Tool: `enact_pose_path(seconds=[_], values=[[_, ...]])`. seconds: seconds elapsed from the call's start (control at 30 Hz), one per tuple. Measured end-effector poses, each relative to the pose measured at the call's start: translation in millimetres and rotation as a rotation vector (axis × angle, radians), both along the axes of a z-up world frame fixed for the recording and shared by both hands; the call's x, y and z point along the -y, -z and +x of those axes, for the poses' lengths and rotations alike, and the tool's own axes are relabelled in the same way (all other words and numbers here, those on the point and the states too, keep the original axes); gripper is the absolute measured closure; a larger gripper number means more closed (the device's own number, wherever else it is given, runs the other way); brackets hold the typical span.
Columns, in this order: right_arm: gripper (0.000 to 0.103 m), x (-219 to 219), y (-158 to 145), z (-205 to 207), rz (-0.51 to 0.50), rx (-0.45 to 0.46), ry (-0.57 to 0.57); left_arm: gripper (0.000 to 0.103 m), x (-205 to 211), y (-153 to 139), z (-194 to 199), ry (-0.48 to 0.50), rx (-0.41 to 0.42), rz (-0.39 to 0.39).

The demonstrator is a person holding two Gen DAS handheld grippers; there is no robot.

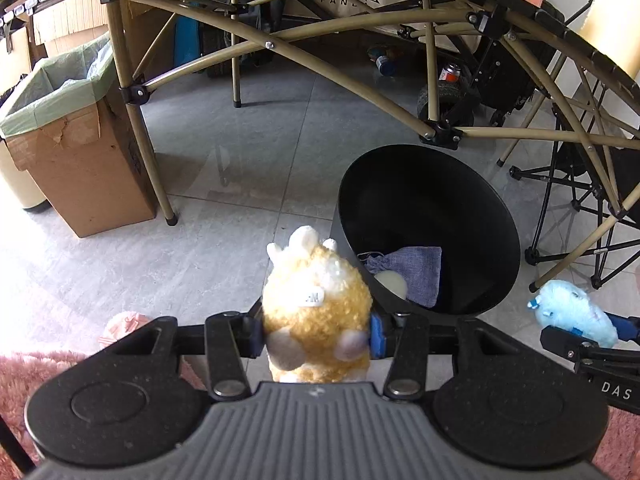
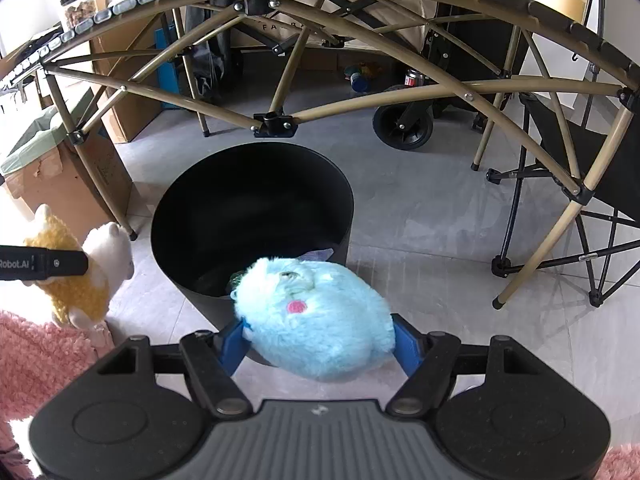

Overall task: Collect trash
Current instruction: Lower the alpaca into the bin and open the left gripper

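My left gripper (image 1: 316, 334) is shut on a yellow and white plush toy (image 1: 316, 300), held just left of a black round bin (image 1: 400, 168) on the floor. The bin holds a grey-blue cloth pouch (image 1: 416, 272) and a pale round item (image 1: 392, 284). My right gripper (image 2: 320, 344) is shut on a light blue plush toy (image 2: 316, 316), held at the near rim of the same bin (image 2: 256, 160). The yellow plush (image 2: 80, 288) and left gripper show at the left of the right wrist view; the blue plush (image 1: 572, 312) shows at the right of the left wrist view.
A folding table frame (image 1: 280, 46) arches above and behind the bin. A cardboard box lined with a green bag (image 1: 72, 128) stands at left. A black folding chair (image 2: 580, 220) stands at right. A pink shaggy rug (image 2: 44, 360) lies near me. A cart wheel (image 2: 402, 128) is behind.
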State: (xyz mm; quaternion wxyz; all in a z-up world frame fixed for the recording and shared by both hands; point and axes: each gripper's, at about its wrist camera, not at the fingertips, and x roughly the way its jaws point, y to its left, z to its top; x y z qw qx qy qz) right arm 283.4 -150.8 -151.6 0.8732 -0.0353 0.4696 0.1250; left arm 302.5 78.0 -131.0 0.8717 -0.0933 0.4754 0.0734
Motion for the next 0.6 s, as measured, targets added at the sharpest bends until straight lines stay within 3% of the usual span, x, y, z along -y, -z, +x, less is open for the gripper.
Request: enact_pose_path(seconds=[0.33,0.6], values=[[0.031,-3.4,0.6,6.2,0.005,-0.010,-0.010,0.056,7.4,-17.2,-1.1,0.034,0.066,-0.002],[0.031,8.1,-0.8,16.8,0.019,-0.006,0.044,0.056,30.9,-34.4,14.0,0.102,0.104,0.006]])
